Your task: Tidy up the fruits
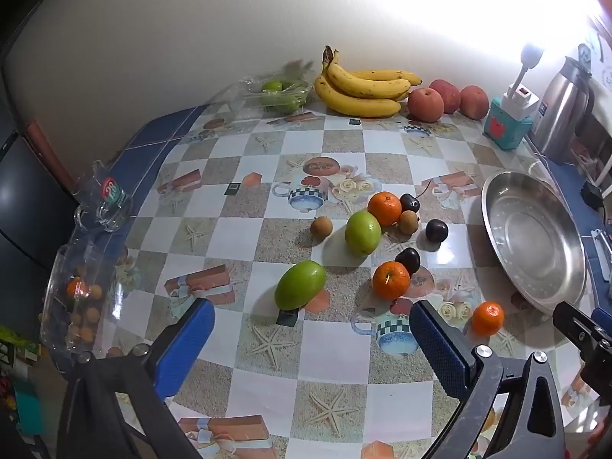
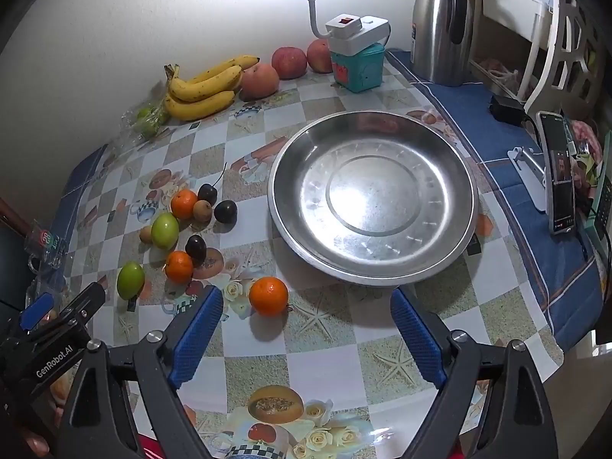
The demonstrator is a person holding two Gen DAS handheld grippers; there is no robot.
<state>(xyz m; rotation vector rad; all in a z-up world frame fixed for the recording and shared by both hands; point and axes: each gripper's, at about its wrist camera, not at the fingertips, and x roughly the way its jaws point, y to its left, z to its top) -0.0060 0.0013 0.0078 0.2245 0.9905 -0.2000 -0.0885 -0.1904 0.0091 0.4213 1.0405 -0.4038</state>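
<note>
Loose fruit lies on the patterned tablecloth: two green fruits (image 1: 300, 290) (image 1: 362, 232), three oranges (image 1: 391, 280) (image 1: 384, 208) (image 1: 487, 318), dark plums (image 1: 437, 230), small brown longans (image 1: 321, 226). An empty steel dish (image 2: 373, 195) sits to their right. My left gripper (image 1: 311, 338) hovers open just short of the nearer green fruit, nothing between its blue pads. My right gripper (image 2: 306, 325) is open above the table, the nearest orange (image 2: 268, 295) just ahead of its left pad (image 2: 197, 334), untouched.
Bananas (image 1: 363, 88), three peaches (image 1: 425, 104) and a bag of green fruit (image 1: 279, 93) line the back wall. A teal box with a lamp (image 2: 357, 63), a steel flask (image 2: 440, 26) and a phone on a stand (image 2: 560, 176) stand right. Clear plastic containers (image 1: 76, 306) sit at the left edge.
</note>
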